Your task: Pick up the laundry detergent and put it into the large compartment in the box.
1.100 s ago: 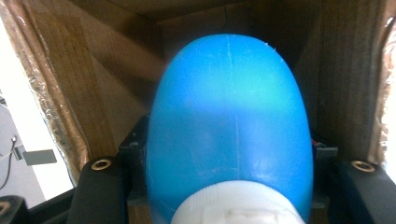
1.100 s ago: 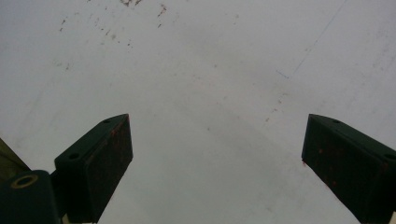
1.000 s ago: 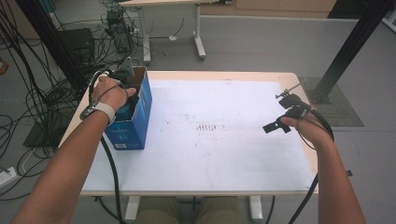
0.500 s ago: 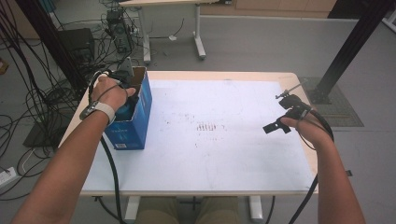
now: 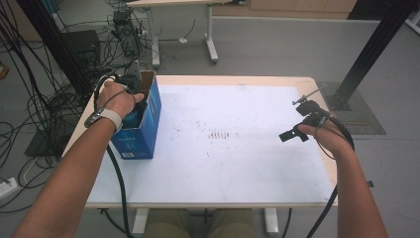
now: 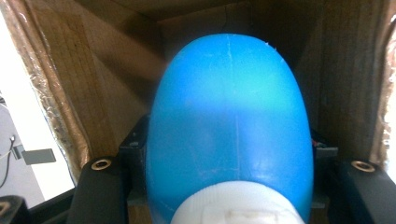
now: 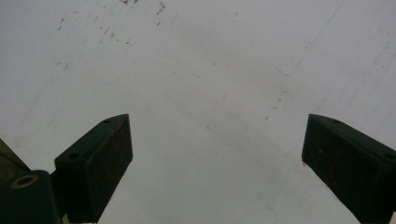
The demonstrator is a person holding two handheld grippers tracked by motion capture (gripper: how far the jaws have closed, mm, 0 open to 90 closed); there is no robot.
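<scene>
At the left edge of the worktop (image 5: 223,168), nothing has shifted in the last second: the left gripper (image 5: 132,94) stays sunk in the open top of the blue carton (image 5: 141,131), its fingers (image 6: 100,191) clamped on a blue bottle (image 6: 229,126). That stillness suggests the bottle is at rest inside, either just seated or about to be lifted. It is smooth, rounded plastic with a faint mould seam and a white cap (image 6: 233,207), framed by brown cardboard walls. Far right, the right gripper (image 5: 299,121) hovers over bare worktop, fingers (image 7: 95,161) spread wide and empty.
</scene>
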